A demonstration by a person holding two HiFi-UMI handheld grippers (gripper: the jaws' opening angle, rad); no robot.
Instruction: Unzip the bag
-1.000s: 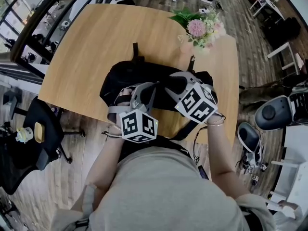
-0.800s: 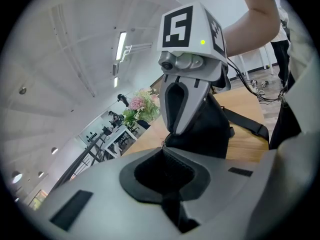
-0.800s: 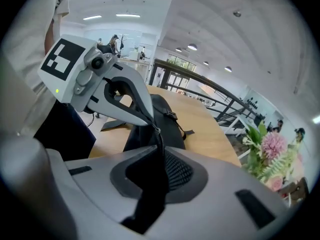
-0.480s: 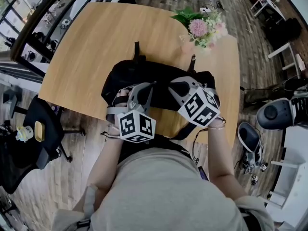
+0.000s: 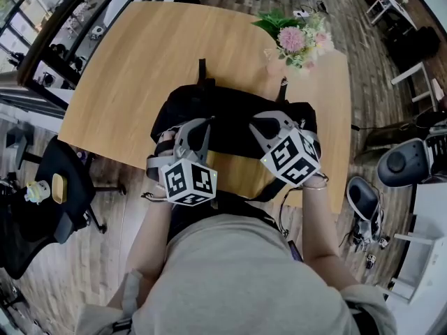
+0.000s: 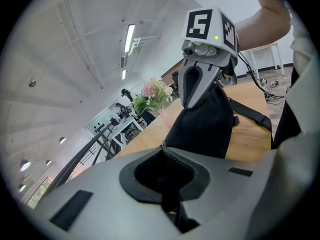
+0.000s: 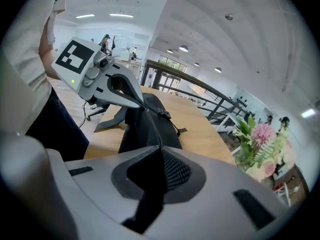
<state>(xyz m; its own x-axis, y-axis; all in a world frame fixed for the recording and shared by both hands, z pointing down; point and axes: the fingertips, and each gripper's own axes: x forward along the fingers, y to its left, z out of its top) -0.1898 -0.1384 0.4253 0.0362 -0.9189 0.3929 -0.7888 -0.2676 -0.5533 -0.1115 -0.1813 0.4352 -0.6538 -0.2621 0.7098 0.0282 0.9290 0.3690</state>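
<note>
Gripping bag [image 5: 227, 114] with both tongs.
Just closed right tongs [image 7: 159, 151] on it; moved left tongs [image 6: 162, 153] away from right; zipper pull hidden.

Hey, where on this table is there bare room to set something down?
Free: the table beyond and left of the bag, up to the flowers. Crowded: the near edge, where the bag lies, and the flowers' corner.

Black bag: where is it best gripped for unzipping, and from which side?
Pinch the top ridge at the zipper seam, coming down from the person's side: the bag stands with that seam uppermost, running across between both tongs. The right tongs, whose jaws have just been closing, pinch it there; the left tongs are shut on its other end.
</note>
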